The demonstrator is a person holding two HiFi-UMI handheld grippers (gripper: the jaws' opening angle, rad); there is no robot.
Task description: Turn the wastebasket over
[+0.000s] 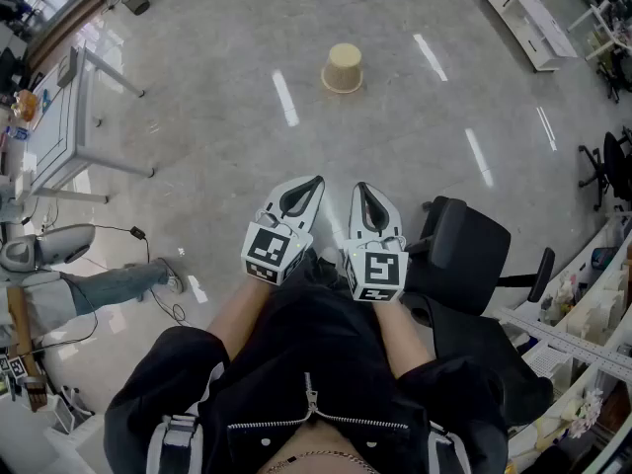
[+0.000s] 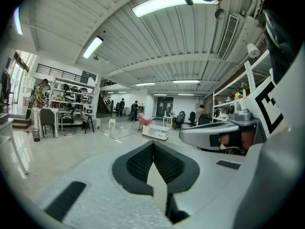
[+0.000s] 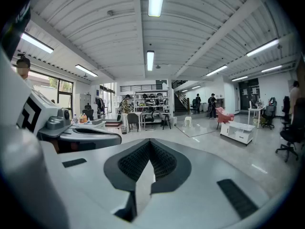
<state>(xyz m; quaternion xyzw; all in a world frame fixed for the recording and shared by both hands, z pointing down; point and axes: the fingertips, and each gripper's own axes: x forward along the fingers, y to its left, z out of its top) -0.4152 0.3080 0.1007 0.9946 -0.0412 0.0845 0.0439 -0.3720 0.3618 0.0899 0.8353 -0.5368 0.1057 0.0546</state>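
Both claws are held side by side just in front of the person's black jacket [image 1: 306, 383], pointing out over the floor. The left gripper [image 1: 308, 188] has its jaws pressed fully together with nothing between them, and the right gripper [image 1: 367, 196] is closed and empty in the same way. The wastebasket [image 1: 343, 68], a tan tapered one, stands well ahead of them in the open, with its wider end on the floor [image 1: 217, 146]. Between the grippers and the wastebasket lies a broad stretch of bare, glossy grey floor streaked with reflections of the ceiling lights. The left side is bounded by a white table [image 1: 59, 117] on thin legs, with a cable [image 1: 148, 255] trailing on the floor near it and another person's leg [image 1: 118, 284] stretched out from the edge. On the right a black office chair [image 1: 459, 255] stands just beside the right gripper, with shelving [image 1: 583, 334] behind it. A low white cabinet [image 1: 528, 13] sits far off at the upper right. The only print to be seen is the black-and-white square marker on each gripper's cube [image 1: 269, 253]; anything on the distant shelves is too small to read.
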